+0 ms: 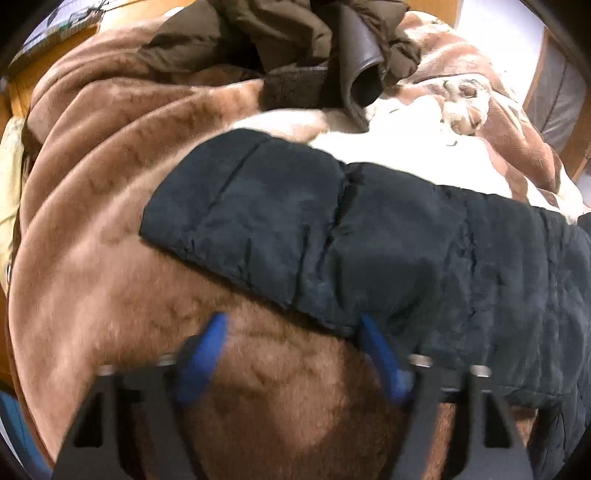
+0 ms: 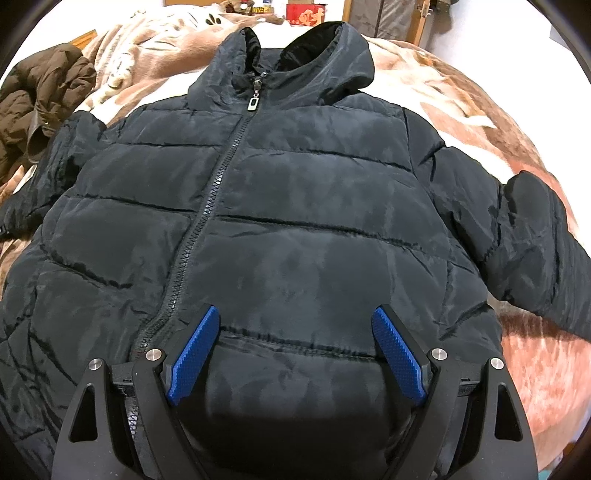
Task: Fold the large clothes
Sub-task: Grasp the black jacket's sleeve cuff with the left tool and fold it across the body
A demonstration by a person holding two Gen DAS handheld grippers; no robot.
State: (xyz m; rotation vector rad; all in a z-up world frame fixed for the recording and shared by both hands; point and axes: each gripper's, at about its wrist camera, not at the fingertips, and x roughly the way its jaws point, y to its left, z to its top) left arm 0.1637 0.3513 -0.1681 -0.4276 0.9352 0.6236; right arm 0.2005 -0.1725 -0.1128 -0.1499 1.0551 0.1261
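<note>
A black puffer jacket (image 2: pixel 280 206) lies face up and zipped on a brown plush blanket (image 2: pixel 476 107), hood at the far side, both sleeves spread outward. My right gripper (image 2: pixel 295 317) hangs open over the jacket's lower front, just right of the zipper, blue pads (image 2: pixel 192 354) apart with nothing pinched between them. In the left wrist view one black quilted sleeve (image 1: pixel 295 221) stretches across the blanket (image 1: pixel 92 229). My left gripper (image 1: pixel 291 328) is open at the sleeve's near edge. Its right fingertip touches or overlaps that edge, and mostly brown blanket shows between the fingers.
A crumpled dark brown coat (image 1: pixel 288 40) is heaped on the blanket beyond the sleeve, seen also as the brown coat (image 2: pixel 40 96) at the left. Red boxes (image 2: pixel 306 14) and a wooden-framed cabinet (image 2: pixel 384 18) stand behind the bed. Wooden furniture (image 1: pixel 22 88) borders the left.
</note>
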